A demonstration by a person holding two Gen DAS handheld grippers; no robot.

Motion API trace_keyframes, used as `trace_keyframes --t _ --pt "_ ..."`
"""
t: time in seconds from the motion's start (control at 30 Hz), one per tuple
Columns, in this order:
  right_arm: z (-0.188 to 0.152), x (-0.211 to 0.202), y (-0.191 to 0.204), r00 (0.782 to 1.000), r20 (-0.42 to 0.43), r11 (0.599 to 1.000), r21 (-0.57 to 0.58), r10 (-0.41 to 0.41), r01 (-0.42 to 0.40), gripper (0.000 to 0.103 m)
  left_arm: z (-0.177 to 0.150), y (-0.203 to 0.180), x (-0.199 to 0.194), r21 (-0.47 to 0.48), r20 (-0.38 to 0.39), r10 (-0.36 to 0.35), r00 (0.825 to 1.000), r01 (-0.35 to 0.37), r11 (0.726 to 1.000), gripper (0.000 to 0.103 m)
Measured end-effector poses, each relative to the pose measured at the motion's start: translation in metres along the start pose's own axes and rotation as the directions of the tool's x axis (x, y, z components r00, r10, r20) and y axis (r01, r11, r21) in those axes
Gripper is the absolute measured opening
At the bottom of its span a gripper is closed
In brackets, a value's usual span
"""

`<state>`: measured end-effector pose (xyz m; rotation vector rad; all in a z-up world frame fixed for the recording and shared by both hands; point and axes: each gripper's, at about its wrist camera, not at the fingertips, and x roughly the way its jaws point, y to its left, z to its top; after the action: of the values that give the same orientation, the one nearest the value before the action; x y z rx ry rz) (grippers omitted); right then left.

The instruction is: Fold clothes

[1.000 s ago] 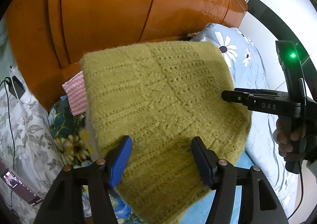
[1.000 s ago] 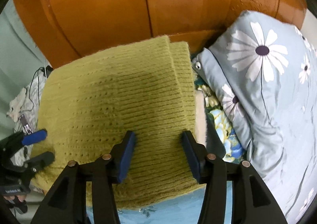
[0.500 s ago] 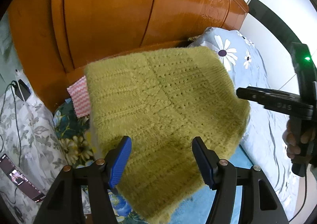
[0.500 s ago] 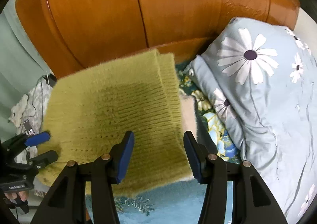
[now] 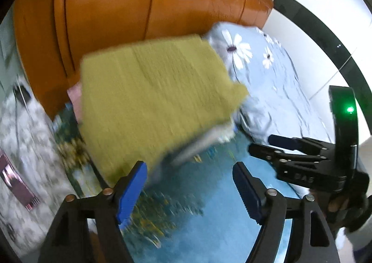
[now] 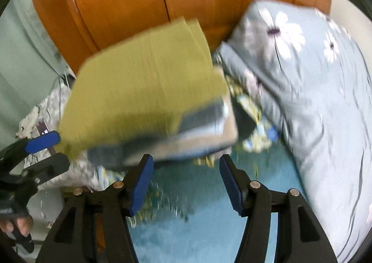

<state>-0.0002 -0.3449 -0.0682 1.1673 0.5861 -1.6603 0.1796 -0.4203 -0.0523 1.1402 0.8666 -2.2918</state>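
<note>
Your left gripper's (image 5: pixel 189 189) blue-padded fingers (image 5: pixel 131 189) stand spread wide with nothing between them, and your right gripper's (image 6: pixel 186 185) fingers (image 6: pixel 140 184) are likewise parted and empty. Both tools are held low over the bed, pointing toward the headboard, side by side; from the left wrist view your right gripper (image 5: pixel 260 145) shows at the right edge with its two fingers near each other but apart, your hand (image 5: pixel 341 204) wrapped around its handle. From the right wrist view your left gripper (image 6: pixel 50 148) shows at the left edge, its fingers apart. The folded green knit sweater (image 5: pixel 151 102) lies flat atop a stack of folded clothes (image 6: pixel 202 123) near the head of the bed, just in front of both sets of fingers and touching neither. The stack rests on a teal floral bedspread (image 5: pixel 204 211). A blue-grey daisy-print pillow (image 6: pixel 309 81) lies just beside the stack on its right. An orange wooden headboard (image 5: pixel 144 0) rises behind. Both views are motion-blurred, so finer fabric detail cannot be told.
</note>
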Motion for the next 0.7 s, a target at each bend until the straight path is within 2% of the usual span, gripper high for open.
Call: trace_keyframes --t 0.17,0.23,0.3,0.33,0.37,0.6,0.67,0.7 --pt "-0.035 0.001 -0.004 0.999 -0.051 0.999 0.030 -0.010 0.011 0.061 -0.032 -0.005 0.011 -0.059 -0.063 -0.020 0.998 0.016 0.998 0.083" --pt "-0.044 -0.005 -0.002 0.999 -0.045 0.999 0.029 -0.018 0.019 0.061 -0.041 -0.006 0.013 -0.079 -0.070 -0.031 0.997 0.025 0.997 0.093" --pt "-0.053 -0.008 -0.003 0.999 -0.039 0.999 0.031 -0.031 0.032 0.066 -0.049 -0.007 0.012 -0.106 -0.060 -0.038 0.997 0.032 0.994 0.103" --pt "-0.057 -0.009 -0.004 0.999 -0.036 0.999 0.033 -0.038 0.039 0.074 -0.053 -0.007 0.011 -0.115 -0.055 -0.037 0.998 0.031 0.993 0.103" --pt "-0.062 -0.011 -0.005 0.999 -0.024 0.998 0.033 -0.043 0.044 0.076 -0.055 -0.008 0.010 -0.118 -0.048 -0.030 0.998 0.024 0.993 0.103" --pt "-0.084 -0.026 -0.007 0.998 0.044 0.998 0.044 -0.049 0.047 0.077 -0.068 -0.012 -0.001 -0.136 0.000 0.017 1.000 -0.017 0.991 0.103" --pt "-0.090 -0.030 -0.005 0.997 0.053 0.998 0.034 -0.051 0.049 0.092 -0.069 -0.011 -0.005 -0.143 0.014 0.029 0.999 -0.027 0.989 0.103" --pt "-0.093 -0.031 -0.004 0.997 0.057 0.998 0.027 -0.049 0.048 0.093 -0.069 -0.012 -0.006 -0.141 0.019 0.042 0.999 -0.038 0.989 0.103"
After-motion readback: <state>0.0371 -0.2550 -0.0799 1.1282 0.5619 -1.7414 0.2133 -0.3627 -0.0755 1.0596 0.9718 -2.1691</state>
